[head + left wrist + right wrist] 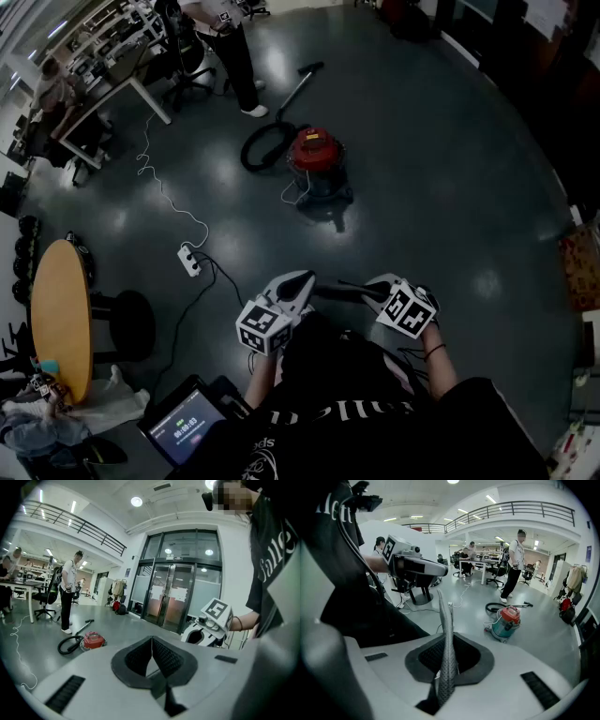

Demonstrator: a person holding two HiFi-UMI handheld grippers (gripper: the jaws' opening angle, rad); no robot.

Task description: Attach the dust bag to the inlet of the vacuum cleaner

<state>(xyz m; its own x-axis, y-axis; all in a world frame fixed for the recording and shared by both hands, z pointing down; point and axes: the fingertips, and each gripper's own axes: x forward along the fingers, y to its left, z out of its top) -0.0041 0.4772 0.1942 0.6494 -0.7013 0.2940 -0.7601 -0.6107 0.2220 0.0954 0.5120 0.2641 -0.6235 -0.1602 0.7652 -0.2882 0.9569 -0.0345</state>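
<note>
The left tongs [152, 644] are seen with their black ridged pads pressed together and nothing held between them. Far off to the left, a red vacuum cleaner [93, 640] is set on the grey floor [42, 634], its black hose [68, 645] coiled beside it. A standing person [69, 592] is seen just behind it. The right tongs [199, 634] are held at the right, before glass doors [173, 597].

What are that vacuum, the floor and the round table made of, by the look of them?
Vacuum: the red lid is probably glossy plastic; the teal drum below could be plastic or painted metal.
Floor: smooth and dark grey, likely sealed concrete or epoxy, since it shows soft reflections.
Table: the top looks like pale wood or wood laminate, matte.
</note>
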